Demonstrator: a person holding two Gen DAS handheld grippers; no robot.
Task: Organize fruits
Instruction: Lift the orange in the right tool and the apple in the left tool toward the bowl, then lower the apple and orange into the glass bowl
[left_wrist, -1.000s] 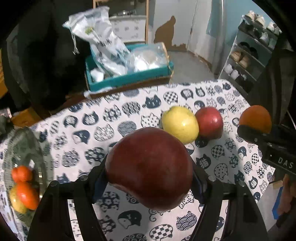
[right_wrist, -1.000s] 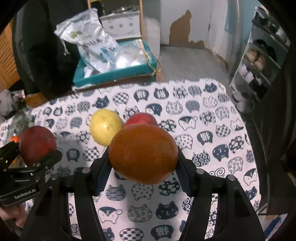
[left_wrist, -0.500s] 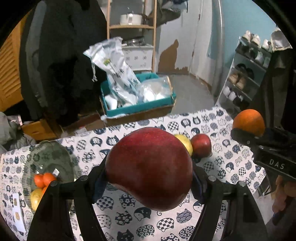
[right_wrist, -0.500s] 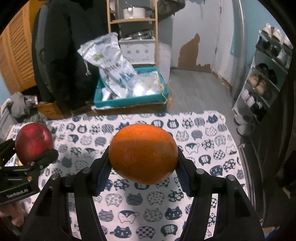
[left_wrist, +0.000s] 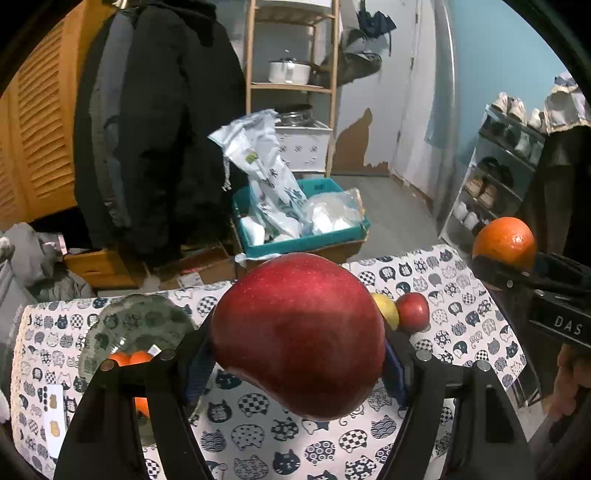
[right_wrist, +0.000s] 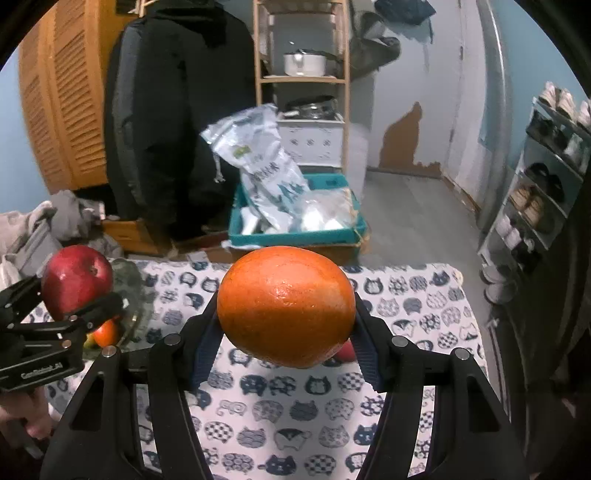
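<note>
two grippers are up over the table, each clamped on one fruit. left gripper (left_wrist: 297, 354) has its black fingers pressed on both sides of a big red apple (left_wrist: 297, 336), smooth, speckled skin, a bit lopsided and tapering to its underside. right gripper (right_wrist: 284, 325) has its fingers squeezed on a single orange (right_wrist: 284, 306), round, glossy, with pitted peel. both fruits hang clear of the cloth.

seen from the left wrist, two more fruits lie on the tablecloth (left_wrist: 461, 314) at about two o'clock from the held apple: one yellow fruit (left_wrist: 386, 312), mostly hidden behind the apple, and one small red apple (left_wrist: 413, 312), touching each other. at nine o'clock sits one glass bowl (left_wrist: 140, 321), clear, with a wavy, patterned wall; inside it at least three small orange fruits (left_wrist: 131, 358) show, partly covered by the gripper, so the full count cannot be told.

one cloth covers the table, white, printed with cat faces in dark blue patterns. beyond the far edge, at twelve o'clock, one teal crate (left_wrist: 306, 240) rests on a cardboard box and holds crinkled plastic bags (left_wrist: 266, 181). one wooden shelf (left_wrist: 291, 85) behind it carries one white pot (left_wrist: 290, 71). one shoe rack (left_wrist: 498, 177) stands at three o'clock, and a black coat (left_wrist: 159, 140) hangs at ten.
</note>
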